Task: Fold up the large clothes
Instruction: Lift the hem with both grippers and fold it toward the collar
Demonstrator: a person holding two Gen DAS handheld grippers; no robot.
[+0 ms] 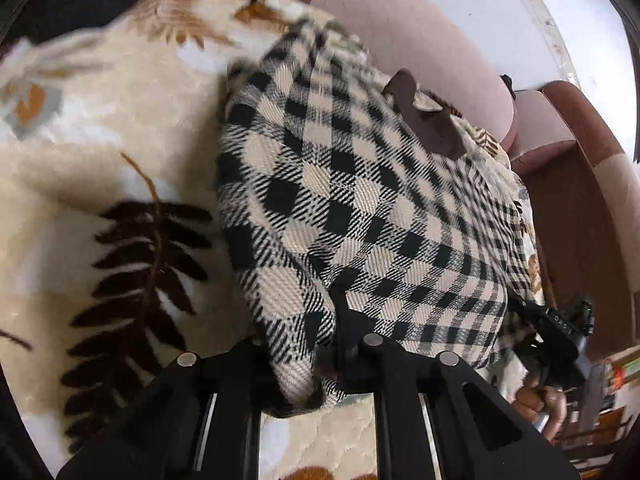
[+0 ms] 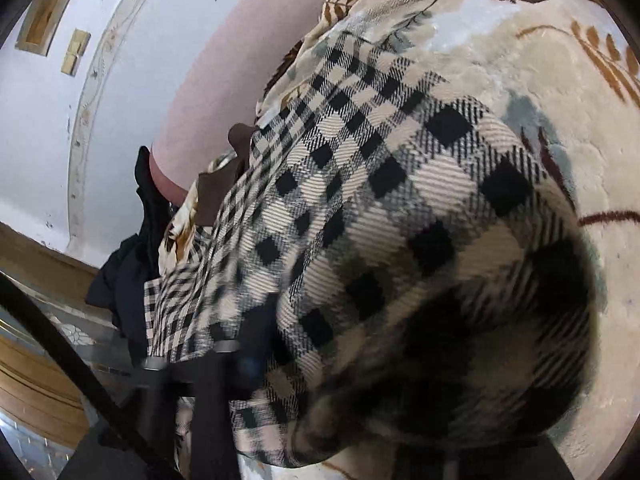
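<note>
A large black-and-cream checked garment lies spread over a cream fleece blanket with leaf prints. My left gripper is shut on the garment's near edge, and cloth bunches between its fingers. In the right wrist view the same checked garment fills the middle, blurred by motion. My right gripper is shut on its edge, with cloth draped over the fingers and hiding the right one. The right gripper also shows in the left wrist view, held by a hand at the garment's far corner.
A pink sofa backrest and brown armrest stand behind the blanket. A brown cloth piece lies at the garment's far edge. A dark garment hangs off the blanket's side. A white wall and wooden trim are beyond.
</note>
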